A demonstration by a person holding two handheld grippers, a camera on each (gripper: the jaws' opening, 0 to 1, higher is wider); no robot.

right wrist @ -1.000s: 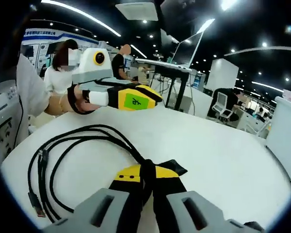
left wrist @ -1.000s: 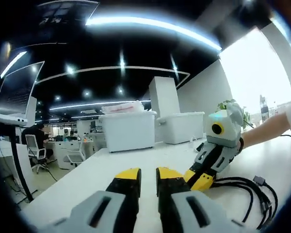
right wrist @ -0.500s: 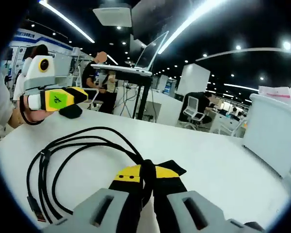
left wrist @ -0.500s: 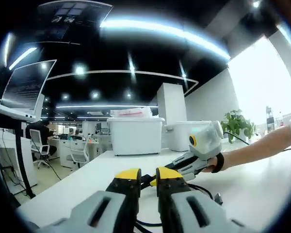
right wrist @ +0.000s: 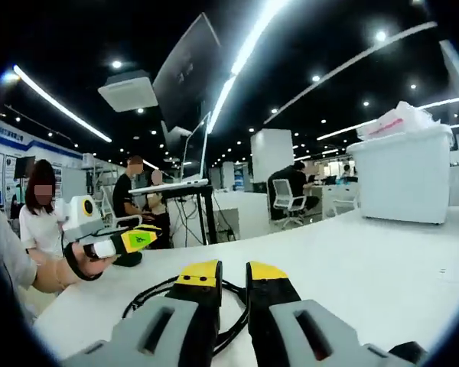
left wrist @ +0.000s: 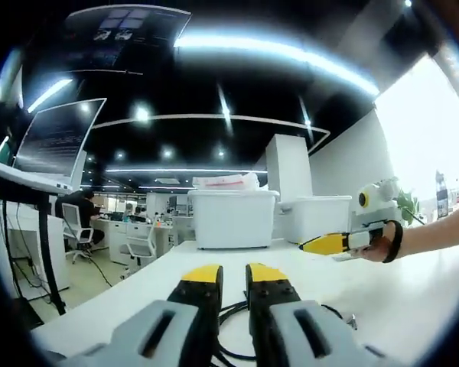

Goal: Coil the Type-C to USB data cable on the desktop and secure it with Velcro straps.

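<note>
The black data cable lies in loose loops on the white desk, just beyond my left gripper. That gripper's yellow-tipped jaws stand close together with nothing between them. One cable connector rests to the right. My right gripper hovers above the desk at the right, held by a hand, jaws together and empty. In the right gripper view the cable curves on the desk behind my right gripper. The left gripper is held up at the left, jaws together.
Two white lidded bins stand at the desk's far edge; one bin is at the right. A laptop on a stand rises at the left. People and office chairs are beyond the desk.
My right gripper has let go of the cable and strap and risen off the desk. The left gripper has drawn back from it, and the cable lies loose.
</note>
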